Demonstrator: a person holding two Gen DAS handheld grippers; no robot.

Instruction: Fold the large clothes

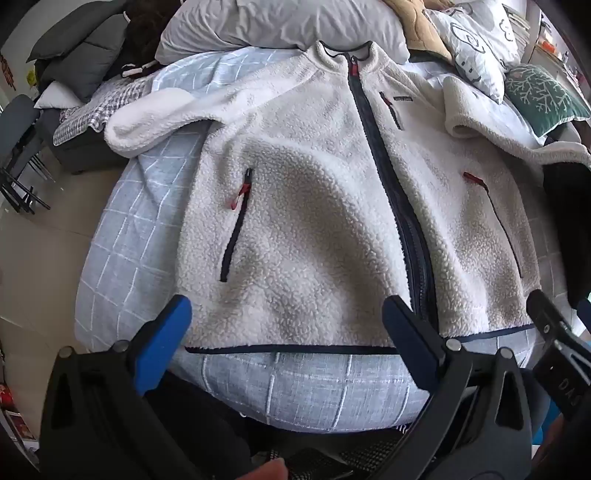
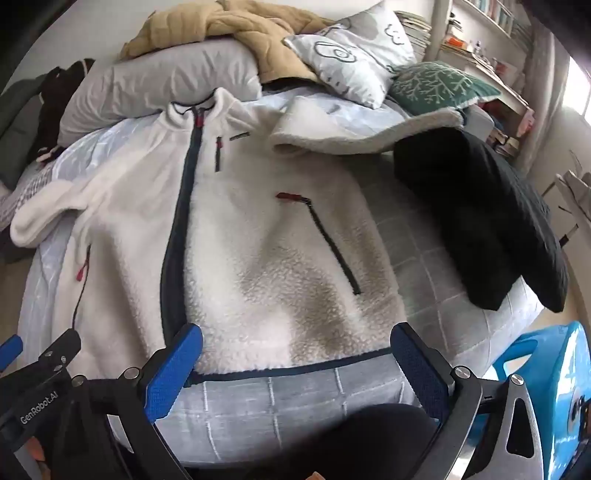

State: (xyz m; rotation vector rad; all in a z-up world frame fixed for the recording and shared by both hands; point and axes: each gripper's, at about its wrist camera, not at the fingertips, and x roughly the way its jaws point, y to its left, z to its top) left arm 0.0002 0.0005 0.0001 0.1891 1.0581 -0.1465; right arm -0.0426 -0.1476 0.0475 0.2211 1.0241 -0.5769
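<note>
A white fleece jacket [image 1: 314, 206] [image 2: 258, 240] with a dark front zipper lies face up and spread flat on a pale blue checked bed cover [image 1: 306, 387] [image 2: 295, 398]. Its collar points away, its hem lies nearest me. One sleeve [image 1: 155, 122] stretches out to the left, the other [image 2: 351, 133] to the right. My left gripper [image 1: 286, 325] hovers open above the hem on the left half, with nothing between its blue pads. My right gripper [image 2: 297, 350] hovers open above the hem on the right half, also holding nothing.
Pillows [image 2: 166, 85] and a tan blanket [image 2: 243, 29] are piled at the head of the bed. A black garment [image 2: 480, 221] lies at the right edge of the bed. A blue plastic stool [image 2: 554, 387] stands at the lower right. The floor [image 1: 44, 229] and a chair [image 1: 18, 129] are on the left.
</note>
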